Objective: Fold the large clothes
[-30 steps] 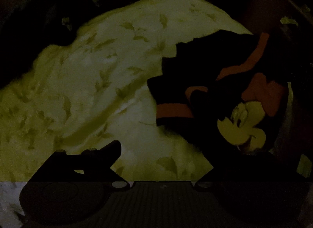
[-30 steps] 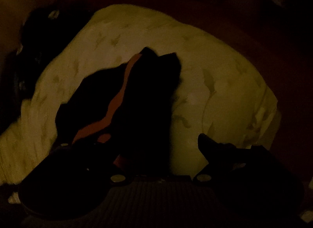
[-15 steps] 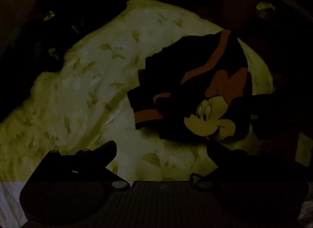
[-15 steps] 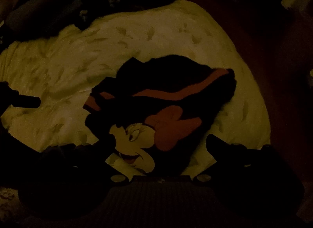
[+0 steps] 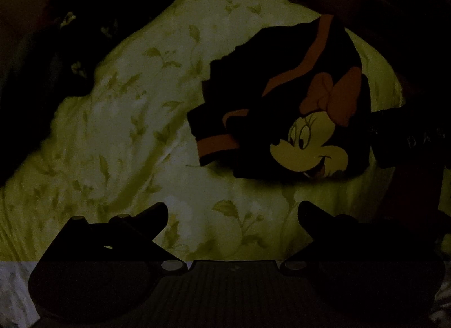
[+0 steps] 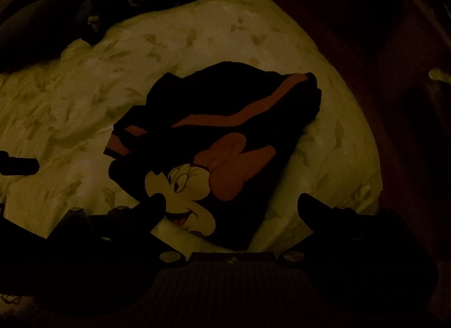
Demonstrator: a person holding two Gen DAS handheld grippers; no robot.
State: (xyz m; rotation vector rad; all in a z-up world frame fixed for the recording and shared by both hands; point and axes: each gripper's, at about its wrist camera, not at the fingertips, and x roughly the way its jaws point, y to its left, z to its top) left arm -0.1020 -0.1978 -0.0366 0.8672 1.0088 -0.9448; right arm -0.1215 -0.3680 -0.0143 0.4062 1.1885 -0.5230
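In the left wrist view, a very dim scene is showing a folded dark garment (image 5: 284,108) lying on a pale bedspread (image 5: 135,119) printed with leafy sprigs. The garment is sitting to the right of the middle, with orange bands running across it and a cartoon mouse face (image 5: 307,147) wearing an orange bow turned upward. The left gripper (image 5: 234,212) is hanging over the near part of the bedspread, its two dark fingers standing wide apart with nothing between them, well short of the garment. A second dark piece of cloth (image 5: 408,139) with faint lettering is lying at the right edge, just beside the garment. More dark fabric (image 5: 56,46) is piled at the far left. In the right wrist view, the same garment (image 6: 225,119) is lying in the middle of the bedspread (image 6: 70,102), its cartoon face (image 6: 186,198) nearest the camera. The right gripper (image 6: 231,206) is poised above the garment's near edge, jaws spread as wide as they go and gripping nothing; its left finger (image 6: 149,209) is overlapping the face in the picture, though whether it is touching the cloth cannot be told.
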